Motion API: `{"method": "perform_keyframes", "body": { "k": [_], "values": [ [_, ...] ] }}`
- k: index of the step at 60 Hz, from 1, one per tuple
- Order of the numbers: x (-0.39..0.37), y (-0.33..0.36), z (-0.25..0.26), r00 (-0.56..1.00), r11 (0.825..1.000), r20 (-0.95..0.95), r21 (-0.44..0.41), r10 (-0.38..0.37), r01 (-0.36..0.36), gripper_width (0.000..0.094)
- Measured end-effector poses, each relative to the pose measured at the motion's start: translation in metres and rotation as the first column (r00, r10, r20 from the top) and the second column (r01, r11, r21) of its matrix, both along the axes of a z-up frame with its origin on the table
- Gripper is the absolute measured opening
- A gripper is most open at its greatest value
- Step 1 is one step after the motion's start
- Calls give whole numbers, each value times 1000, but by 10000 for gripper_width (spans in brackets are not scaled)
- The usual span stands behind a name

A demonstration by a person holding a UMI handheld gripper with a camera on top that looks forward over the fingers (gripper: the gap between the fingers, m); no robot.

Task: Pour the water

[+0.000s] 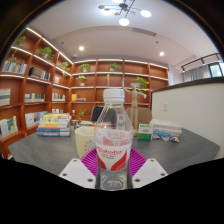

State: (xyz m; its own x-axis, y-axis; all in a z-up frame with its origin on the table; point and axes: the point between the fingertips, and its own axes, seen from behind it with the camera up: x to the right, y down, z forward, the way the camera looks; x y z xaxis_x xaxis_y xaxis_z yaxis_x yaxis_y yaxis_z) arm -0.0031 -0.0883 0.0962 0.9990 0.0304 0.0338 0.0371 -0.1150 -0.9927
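Standing upright at the bottom centre of the frame, a clear bottle (113, 140) with a white cap and a red label sits between the two fingers of the gripper (113, 166). Magenta pads (135, 160) show on either side of its base, right against the label, and the fingers look closed on the bottle, though the exact contact is hard to make out. Its lower part hides the gap between the fingers.

Just behind the bottle, slightly left of centre, a pale cup (86, 139) rests on the grey table (45, 150). It is near the bottle and beyond the fingertips.

Farther back on the table, at the left, lies a stack of books (55, 124). At the right of centre are a few small boxes (160, 129).

Wooden shelves (40, 85) with books and potted plants fill the upper left and run across the back wall. A ceiling lamp (123, 12) hangs at the top centre.
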Motion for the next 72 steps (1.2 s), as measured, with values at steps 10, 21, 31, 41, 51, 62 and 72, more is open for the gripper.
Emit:
{"method": "perform_keyframes", "body": {
  "k": [10,21,31,41,51,62,72],
  "values": [
    [6,4,5,992,999,121,-19,32,-30,391],
    [50,33,27,812,998,581,-55,54,-27,391],
    [72,76,57,420,999,907,-33,39,-21,391],
    [63,105,78,38,997,999,-6,8,-71,390],
    [51,128,84,-223,995,975,-12,-10,-97,389],
    [30,142,107,-536,988,838,26,-103,-149,390],
    [11,146,113,-669,983,729,29,-145,-181,388]
  ]
}}
